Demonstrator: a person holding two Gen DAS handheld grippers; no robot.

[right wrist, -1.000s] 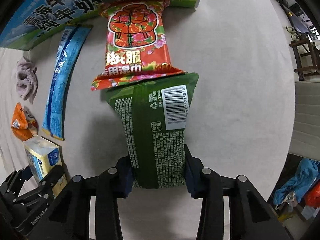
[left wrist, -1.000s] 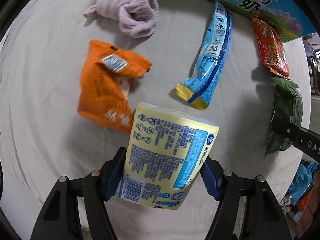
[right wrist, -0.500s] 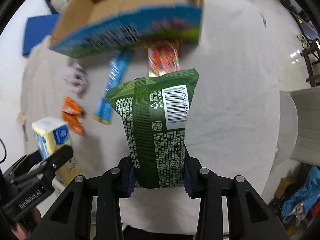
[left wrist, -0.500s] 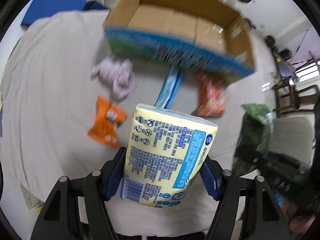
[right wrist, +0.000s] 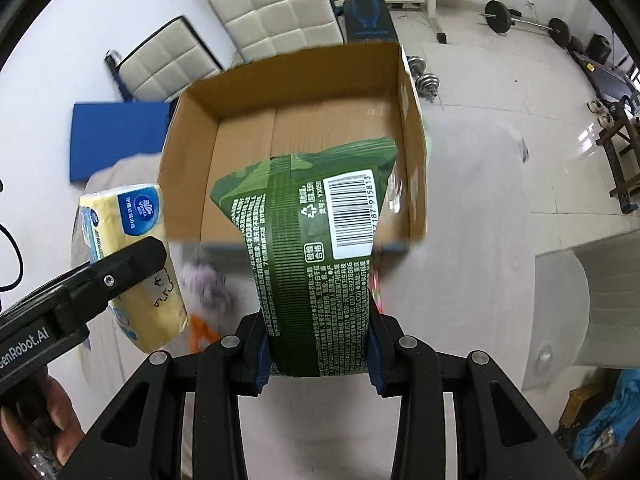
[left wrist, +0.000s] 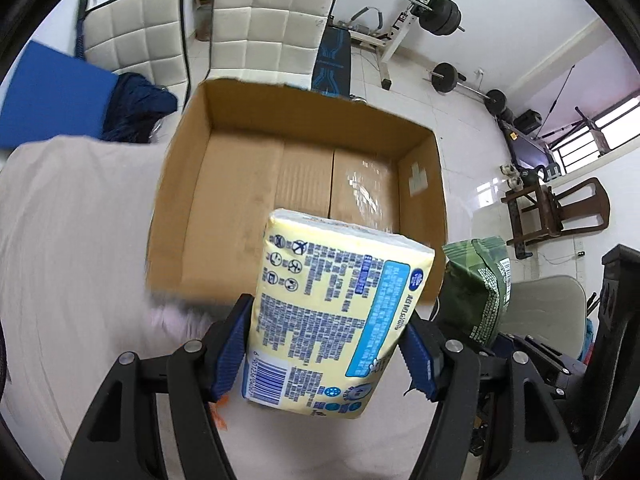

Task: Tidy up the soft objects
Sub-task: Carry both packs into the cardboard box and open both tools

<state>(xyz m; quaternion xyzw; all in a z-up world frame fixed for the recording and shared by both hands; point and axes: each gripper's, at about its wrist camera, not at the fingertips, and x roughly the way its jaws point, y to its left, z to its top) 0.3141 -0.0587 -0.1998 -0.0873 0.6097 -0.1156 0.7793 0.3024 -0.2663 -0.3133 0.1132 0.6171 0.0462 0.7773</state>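
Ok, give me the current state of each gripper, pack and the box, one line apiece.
Left gripper: shut on yellow tissue pack.
Yellow tissue pack: held aloft.
Right gripper: shut on green wipes pack.
Green wipes pack: held aloft.
Cardboard box: open, nothing visible inside.

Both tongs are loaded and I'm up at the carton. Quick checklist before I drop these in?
1. Left tongs gripping the yellow tissue pack: ok, pads squeeze both sides.
2. Right tongs gripping the green wipes pack: ok.
3. Cardboard box open, floor bare where visible: ok.
4. Packs over the opening: cannot tell, both overlap the near rim in view.
5. Packs apart from each other: ok, a gap shows between them.
6. Items left on the cloth: cannot tell, blurred.
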